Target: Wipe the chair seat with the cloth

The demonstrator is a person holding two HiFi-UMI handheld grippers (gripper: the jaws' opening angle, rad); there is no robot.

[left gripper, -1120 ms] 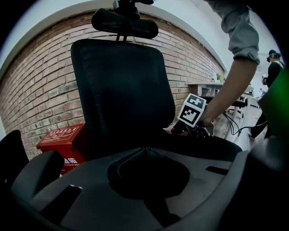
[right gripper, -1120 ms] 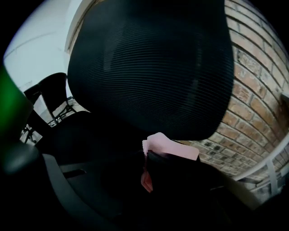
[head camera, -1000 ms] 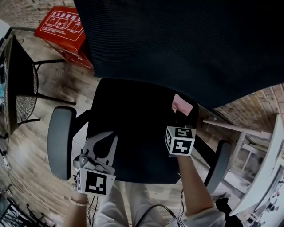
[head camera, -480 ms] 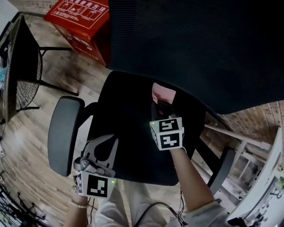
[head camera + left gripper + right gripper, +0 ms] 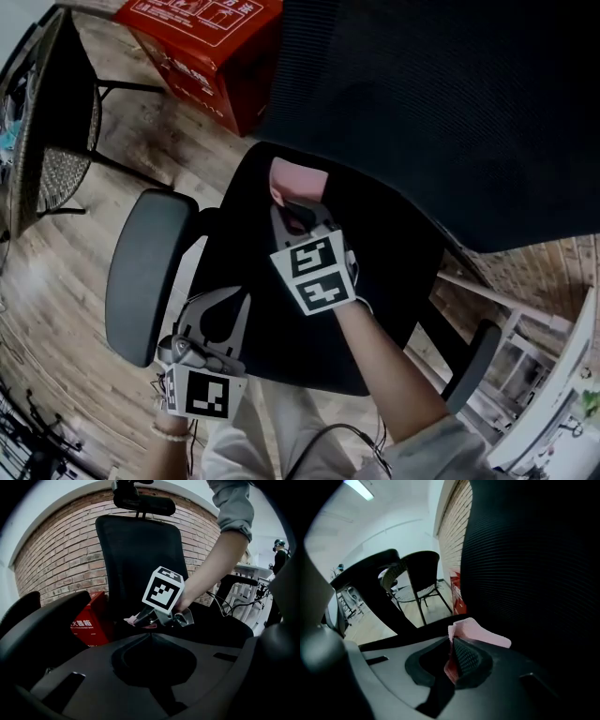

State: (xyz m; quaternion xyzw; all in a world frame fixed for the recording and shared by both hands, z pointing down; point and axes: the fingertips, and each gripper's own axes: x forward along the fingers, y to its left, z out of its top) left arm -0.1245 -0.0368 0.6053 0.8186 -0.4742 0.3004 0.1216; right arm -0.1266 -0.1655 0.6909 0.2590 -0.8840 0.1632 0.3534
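Note:
A black office chair fills the head view, its seat (image 5: 281, 309) below a tall mesh backrest (image 5: 441, 103). My right gripper (image 5: 298, 202) is shut on a pink cloth (image 5: 298, 181), pressed onto the seat's far left part near the backrest. In the right gripper view the pink cloth (image 5: 480, 633) sticks out from between the shut jaws. My left gripper (image 5: 214, 314) hovers at the seat's near left edge, jaws shut and holding nothing. In the left gripper view the right gripper's marker cube (image 5: 162, 588) and the cloth (image 5: 136, 619) show ahead over the seat.
Grey armrests stand at the seat's left (image 5: 145, 272) and right (image 5: 472, 361). A red box (image 5: 211, 42) sits on the wooden floor behind the chair, next to a black wire chair (image 5: 52, 141). White table frames (image 5: 544, 375) stand at the right.
My right gripper has slid the pink cloth leftward across the back of the seat, from the right side to the far left. The left gripper has stayed put.

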